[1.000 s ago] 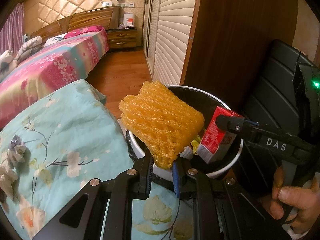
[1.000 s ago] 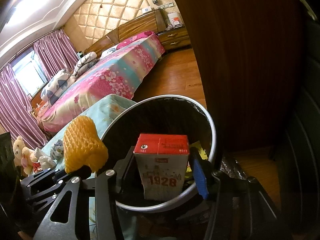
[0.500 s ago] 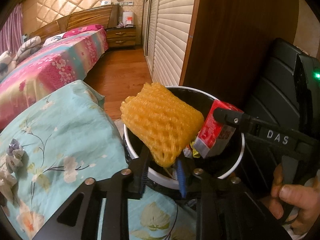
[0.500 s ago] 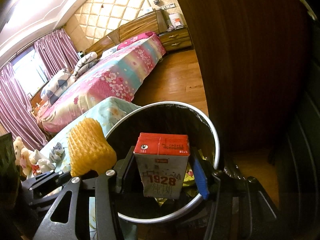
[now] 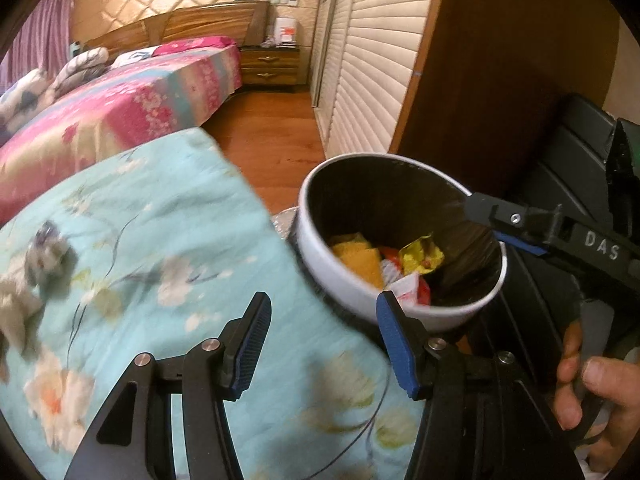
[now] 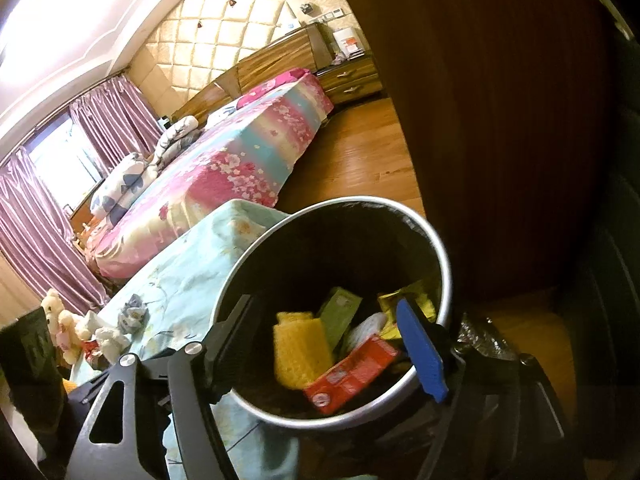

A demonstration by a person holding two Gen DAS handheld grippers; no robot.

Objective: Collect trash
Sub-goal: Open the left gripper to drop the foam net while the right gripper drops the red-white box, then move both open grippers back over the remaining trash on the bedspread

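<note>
**Q:** Where did the trash lie?

**A:** The yellow foam net (image 6: 298,352) and the red carton (image 6: 352,374) lay inside the round trash bin (image 6: 447,280), side by side and touching, on top of other wrappers. A yellow foil wrapper (image 5: 422,256) sat crumpled just behind them, and a green packet (image 6: 340,312) leaned against the net's far edge. The bin was lined with a black bag.

**Q:** And the tools?

**A:** Both stood with fingers spread wide and nothing between them. The left tool (image 5: 322,344) hovered at the bin's near rim, its right blue pad (image 5: 396,352) crossing the white wall. The right tool (image 6: 324,344) hung over the bin's mouth, one blue pad (image 6: 422,354) above the rim. From the left wrist view, the right tool's dark finger reached across the far side of the bin, and the person's right hand (image 5: 592,392) gripped its handle.

**Q:** What surrounded the bin?

**A:** A turquoise floral bedspread (image 5: 140,240) pressed against the bin's left side. Small stuffed toys (image 6: 64,324) sat at its far end. Beyond lay the wooden floor (image 5: 272,128), a bed (image 6: 240,164) in pink floral covers, a nightstand (image 5: 270,68), purple curtains (image 6: 112,120) and a slatted wardrobe door (image 5: 372,64).
</note>
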